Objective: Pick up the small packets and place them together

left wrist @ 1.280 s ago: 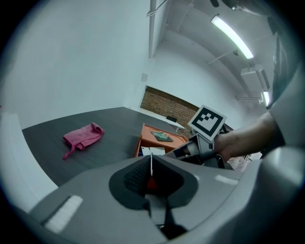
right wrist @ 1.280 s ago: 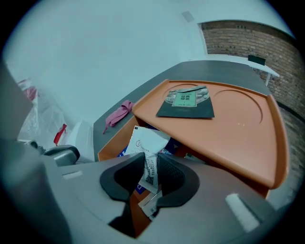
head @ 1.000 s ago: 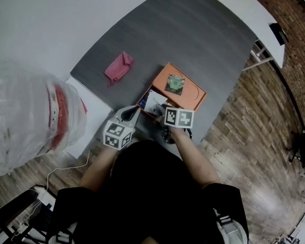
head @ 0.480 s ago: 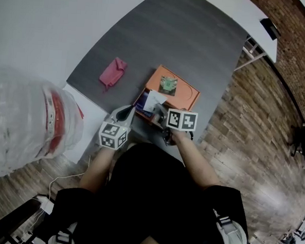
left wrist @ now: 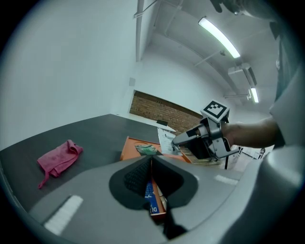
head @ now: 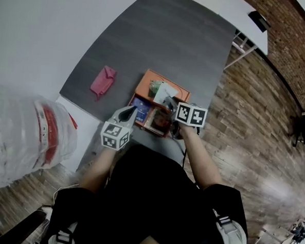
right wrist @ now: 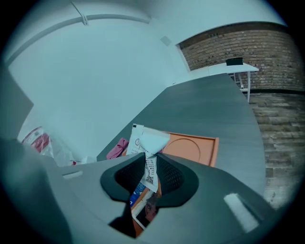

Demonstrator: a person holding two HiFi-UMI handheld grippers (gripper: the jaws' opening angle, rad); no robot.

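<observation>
An orange tray point(head: 184, 93) on the grey table holds several small packets. My right gripper point(head: 170, 100) is shut on a white packet point(head: 163, 92) and holds it above the tray, beside a green packet point(head: 155, 86); in the right gripper view the white packet point(right wrist: 148, 142) stands pinched between the jaws point(right wrist: 151, 172). A blue packet point(head: 141, 107) and a dark red packet point(head: 159, 120) lie in the tray's near part. My left gripper point(head: 130, 111) hovers shut and empty over the tray's near left edge, the blue packet point(left wrist: 153, 202) below it.
A pink cloth point(head: 102, 80) lies on the table left of the tray. A clear plastic bag point(head: 28, 137) with red contents fills the left side, by a white surface. Wooden floor runs to the right of the table's edge.
My right gripper has risen with the white packet and carried it away from me over the tray, next to the green packet. The left gripper has shifted slightly, still shut.
</observation>
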